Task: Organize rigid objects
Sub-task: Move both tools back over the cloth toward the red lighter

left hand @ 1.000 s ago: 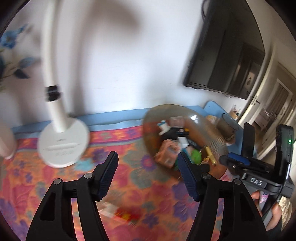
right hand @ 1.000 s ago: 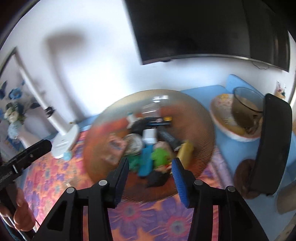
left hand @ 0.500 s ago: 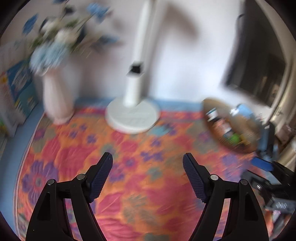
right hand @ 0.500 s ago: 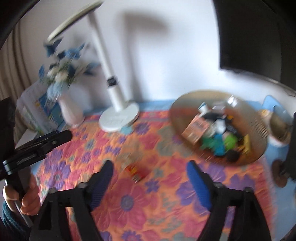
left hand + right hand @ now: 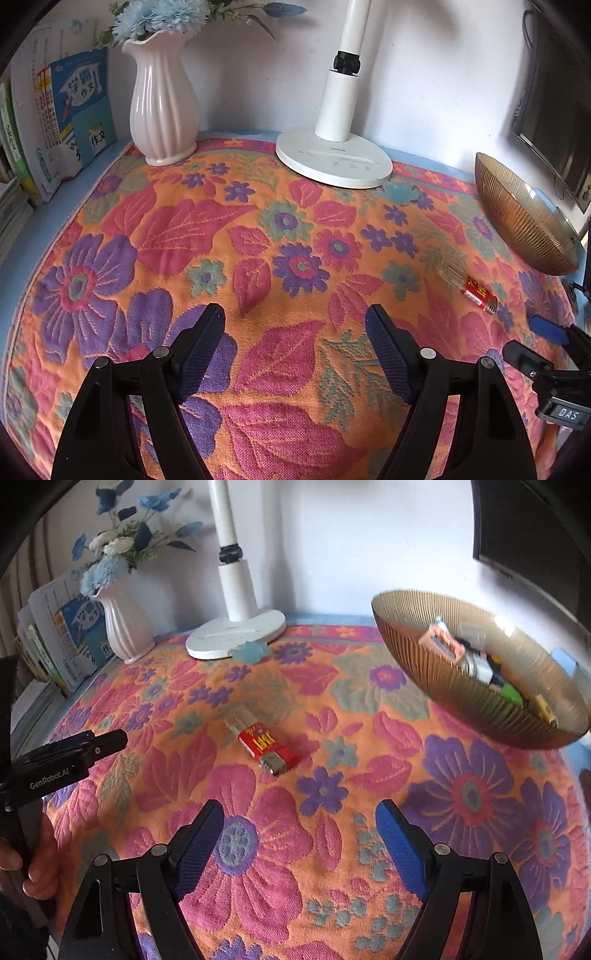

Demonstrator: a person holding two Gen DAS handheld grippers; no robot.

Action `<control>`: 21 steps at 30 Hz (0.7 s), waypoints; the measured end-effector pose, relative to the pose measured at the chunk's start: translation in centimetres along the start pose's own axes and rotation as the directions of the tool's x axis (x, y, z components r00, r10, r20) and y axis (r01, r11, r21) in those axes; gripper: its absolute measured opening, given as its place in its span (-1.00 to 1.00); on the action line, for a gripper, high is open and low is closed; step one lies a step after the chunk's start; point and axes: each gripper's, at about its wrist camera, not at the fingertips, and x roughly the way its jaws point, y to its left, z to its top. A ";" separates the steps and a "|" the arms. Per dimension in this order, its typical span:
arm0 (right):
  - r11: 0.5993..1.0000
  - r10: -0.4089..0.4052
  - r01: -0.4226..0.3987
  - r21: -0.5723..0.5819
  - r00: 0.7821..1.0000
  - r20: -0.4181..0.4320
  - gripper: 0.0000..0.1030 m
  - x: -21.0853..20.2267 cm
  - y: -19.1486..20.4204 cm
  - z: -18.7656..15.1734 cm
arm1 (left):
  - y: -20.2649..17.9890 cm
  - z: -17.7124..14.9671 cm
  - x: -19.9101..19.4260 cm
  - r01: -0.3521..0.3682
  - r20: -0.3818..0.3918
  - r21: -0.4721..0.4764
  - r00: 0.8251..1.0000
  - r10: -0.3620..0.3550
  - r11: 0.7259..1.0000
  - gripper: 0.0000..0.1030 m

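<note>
Far left: books (image 5: 70, 110) stand upright against the wall, partly cut off by the frame edge. Beside them, a ribbed pale-pink vase (image 5: 162, 96) with blue flowers, then the round white base of a lamp (image 5: 332, 158); the lamp head is out of frame.

Left hand-held gripper (image 5: 295, 354): jaws spread wide, nothing between them, hovering over bare floral cloth (image 5: 258, 229) on the desk.

Task item: a lighter (image 5: 264, 744) lying flat on the cloth, roughly mid-desk, ahead of the right hand-held gripper (image 5: 299, 845) and well apart from it. It has a red printed label, a clear end pointing toward the lamp, and a metal end toward the camera. In the left wrist view the lighter (image 5: 474, 290) lies far to the right, near the bowl. Label text not legible.

Right hand-held gripper: jaws wide apart, empty.

Right: amber ribbed glass bowl (image 5: 424, 653), motion-blurred. It holds a jumble of small items: an orange-pink box, something white, green and yellow pieces. Individual items cannot be identified. Dark screen (image 5: 535, 535) on the wall above, cropped.
</note>
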 end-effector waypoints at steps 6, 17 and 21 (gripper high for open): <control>1.000 0.001 0.000 0.020 0.999 -0.042 0.61 0.8 -0.4 0.0 | 0.2 -0.1 -0.4 0.007 0.015 -0.010 1.000 -0.007 1.000 0.49; 1.000 -0.026 0.025 -0.016 0.998 -0.064 0.76 1.2 0.2 -0.2 | 0.0 -0.1 -0.3 0.011 0.005 -0.013 1.000 -0.011 1.000 0.49; 0.999 -0.042 0.040 -0.028 0.997 -0.069 0.78 1.3 0.5 -0.3 | 0.0 -0.1 -0.2 0.013 0.003 -0.011 1.000 -0.013 1.000 0.49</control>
